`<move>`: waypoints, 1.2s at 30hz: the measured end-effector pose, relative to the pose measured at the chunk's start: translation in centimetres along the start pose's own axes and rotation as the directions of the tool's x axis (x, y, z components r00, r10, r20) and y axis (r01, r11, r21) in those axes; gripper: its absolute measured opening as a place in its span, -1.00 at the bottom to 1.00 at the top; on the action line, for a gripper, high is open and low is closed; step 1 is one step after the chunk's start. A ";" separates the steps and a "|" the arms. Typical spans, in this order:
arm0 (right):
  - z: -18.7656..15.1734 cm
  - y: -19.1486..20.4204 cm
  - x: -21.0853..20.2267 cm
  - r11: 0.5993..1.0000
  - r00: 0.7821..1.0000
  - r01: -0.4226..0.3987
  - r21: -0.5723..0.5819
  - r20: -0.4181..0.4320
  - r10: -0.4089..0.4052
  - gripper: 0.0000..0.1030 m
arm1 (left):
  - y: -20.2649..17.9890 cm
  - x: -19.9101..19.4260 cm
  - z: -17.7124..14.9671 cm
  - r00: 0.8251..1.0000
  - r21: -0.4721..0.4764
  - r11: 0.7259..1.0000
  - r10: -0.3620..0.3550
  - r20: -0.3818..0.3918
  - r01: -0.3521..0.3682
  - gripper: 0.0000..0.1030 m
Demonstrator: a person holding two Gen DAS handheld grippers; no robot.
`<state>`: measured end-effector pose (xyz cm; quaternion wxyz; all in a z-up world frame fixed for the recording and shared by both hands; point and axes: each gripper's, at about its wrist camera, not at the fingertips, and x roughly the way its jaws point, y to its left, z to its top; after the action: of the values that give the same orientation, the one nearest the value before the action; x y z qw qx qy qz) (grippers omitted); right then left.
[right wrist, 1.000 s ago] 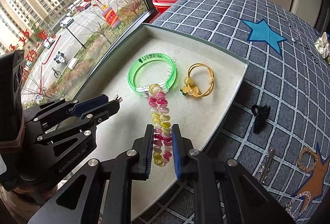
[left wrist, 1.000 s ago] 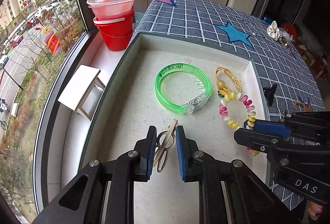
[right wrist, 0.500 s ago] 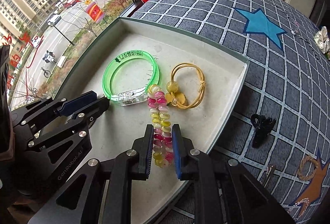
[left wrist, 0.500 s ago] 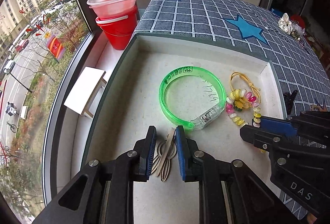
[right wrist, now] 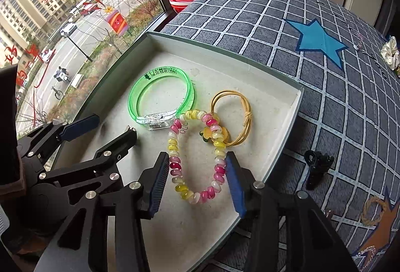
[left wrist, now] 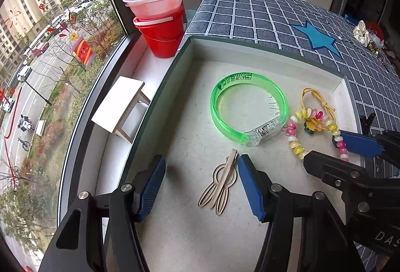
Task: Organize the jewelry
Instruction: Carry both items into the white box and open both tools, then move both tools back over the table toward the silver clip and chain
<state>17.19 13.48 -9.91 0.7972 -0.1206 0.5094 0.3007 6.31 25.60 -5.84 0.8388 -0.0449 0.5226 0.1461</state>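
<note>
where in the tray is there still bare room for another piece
Bare floor along the tray's window-side wall and behind the green bangle. Crowded on the cloth side, where beaded bracelet overlaps yellow cord loop; hair clip takes the near middle.

red bucket (left wrist: 160,34) w/ clear bowl (left wrist: 155,0) on sill | white stool (left wrist: 120,104) | checked cloth (left wrist: 262,19)

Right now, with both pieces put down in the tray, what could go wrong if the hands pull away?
1. The bead bracelet lies between the right gripper's just-opened jaws, one side touching a pad; lifting may drag it.
2. It overlaps the yellow cord ring, so they could tangle.
3. The hair clip sits close to one pad of the left gripper, likewise just opened.
</note>
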 end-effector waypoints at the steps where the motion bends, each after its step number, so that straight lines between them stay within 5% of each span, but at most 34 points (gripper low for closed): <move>1: -0.1 -0.2 -0.3 1.000 1.000 -0.010 0.008 0.008 0.010 0.07 | -0.1 -0.1 0.0 1.000 0.001 1.000 0.001 -0.001 -0.001 0.31; 8: 0.0 -0.9 -2.4 0.998 0.997 -0.034 0.051 0.071 0.030 0.25 | -0.3 -0.9 -0.4 1.000 -0.002 1.000 -0.001 0.017 0.001 0.32; 11: -0.3 -1.4 -3.5 0.996 0.995 -0.044 0.071 0.092 0.038 0.25 | -0.2 -1.6 -0.7 0.999 -0.016 1.000 -0.008 0.045 0.009 1.00; 15: -1.1 -2.3 -4.8 0.993 0.992 -0.055 0.101 0.118 0.043 0.30 | -0.4 -2.9 -0.9 0.996 -0.015 1.000 -0.001 0.090 0.002 1.00; 17: -1.6 -3.0 -5.5 0.991 0.990 -0.060 0.119 0.133 0.044 0.54 | -0.5 -3.4 -1.1 0.994 -0.016 1.000 -0.009 0.106 0.010 1.00; 24: -4.5 -6.1 -8.9 0.973 0.977 -0.108 0.202 0.202 0.067 0.60 | -1.9 -5.1 -1.7 0.990 0.000 0.995 -0.099 0.103 0.100 1.00; 26: -5.4 -7.4 -9.8 0.963 0.972 -0.130 0.235 0.221 0.077 0.79 | -2.9 -5.7 -2.0 0.989 0.022 0.996 -0.089 0.114 0.087 1.00; 36: -11.3 -14.1 -13.3 0.913 0.964 -0.123 0.388 0.267 0.017 0.79 | -8.2 -7.9 -2.8 0.984 0.120 0.987 -0.123 0.126 0.108 1.00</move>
<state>13.36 -7.98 -4.89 0.8529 0.1038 0.4562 0.2317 3.03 15.61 -0.73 0.8800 -0.0180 0.4694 0.0702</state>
